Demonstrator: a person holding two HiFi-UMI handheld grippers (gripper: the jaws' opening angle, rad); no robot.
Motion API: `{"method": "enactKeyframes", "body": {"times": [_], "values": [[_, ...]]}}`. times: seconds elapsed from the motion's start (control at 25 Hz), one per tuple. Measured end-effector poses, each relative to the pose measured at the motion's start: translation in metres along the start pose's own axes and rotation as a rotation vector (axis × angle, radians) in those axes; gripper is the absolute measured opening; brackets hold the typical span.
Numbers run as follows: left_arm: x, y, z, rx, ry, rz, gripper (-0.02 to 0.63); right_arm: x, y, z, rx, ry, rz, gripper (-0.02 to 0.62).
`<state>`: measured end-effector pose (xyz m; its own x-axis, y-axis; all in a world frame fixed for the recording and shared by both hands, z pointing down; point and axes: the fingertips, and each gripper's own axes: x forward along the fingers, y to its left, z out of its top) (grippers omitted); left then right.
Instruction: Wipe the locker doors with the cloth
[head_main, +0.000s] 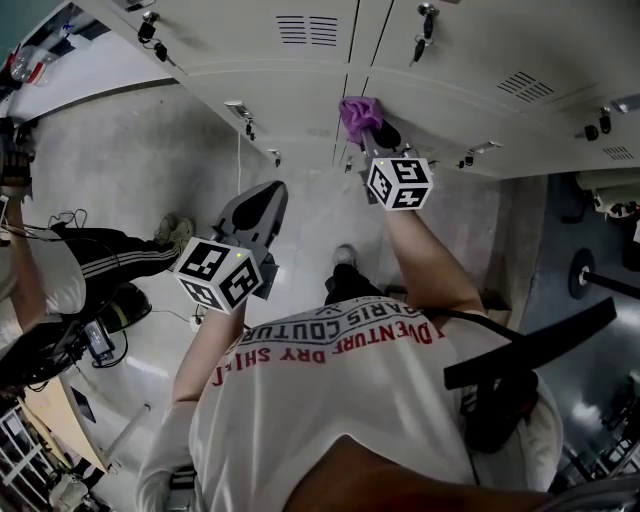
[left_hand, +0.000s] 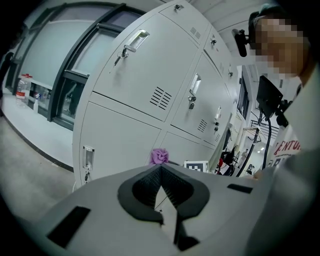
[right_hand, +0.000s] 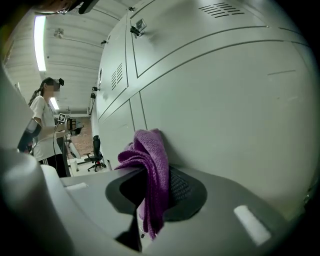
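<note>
Cloth at the locker door in my right gripper, left one idle

Nearest to me, the left gripper (head_main: 268, 196) hangs back from the lockers with its jaws together and nothing between them, so it plays no part in the wipe. Farther out, the right gripper (right_hand: 150, 175) is clamped on the purple cloth (right_hand: 149, 152). The cloth bunches up past the jaw tips and a tail of it hangs down through them. That bunched end lies straight ahead of the gripper, between it and the pale grey locker door (right_hand: 230, 100), and looks pressed against the panel just right of the seam (right_hand: 142, 112) between doors. I judge the wipe turns on this: the right arm is the one at the door, and it must hold the cloth flat on the panel while sliding along it.
</note>
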<state>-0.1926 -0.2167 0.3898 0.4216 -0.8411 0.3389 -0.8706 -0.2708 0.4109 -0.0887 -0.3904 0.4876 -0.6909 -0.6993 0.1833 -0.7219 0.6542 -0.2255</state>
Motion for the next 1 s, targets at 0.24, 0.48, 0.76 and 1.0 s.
{"method": "enactKeyframes", "body": {"times": [0.24, 0.48, 0.76, 1.0], "values": [[0.01, -0.008, -0.004, 0.005, 0.011, -0.02, -0.002, -0.006, -0.01, 0.002, 0.024, 0.003, 0.004, 0.051], [0.03, -0.026, -0.011, 0.012, 0.031, -0.07, -0.002, -0.032, -0.045, 0.008, -0.003, -0.013, -0.051, 0.051], [0.052, -0.05, -0.021, 0.032, 0.071, -0.133, -0.002, -0.08, -0.106, 0.014, 0.014, -0.039, -0.179, 0.052], [0.072, -0.076, -0.03, 0.05, 0.106, -0.186, -0.001, -0.119, -0.156, 0.017, 0.024, -0.049, -0.284, 0.052]]}}
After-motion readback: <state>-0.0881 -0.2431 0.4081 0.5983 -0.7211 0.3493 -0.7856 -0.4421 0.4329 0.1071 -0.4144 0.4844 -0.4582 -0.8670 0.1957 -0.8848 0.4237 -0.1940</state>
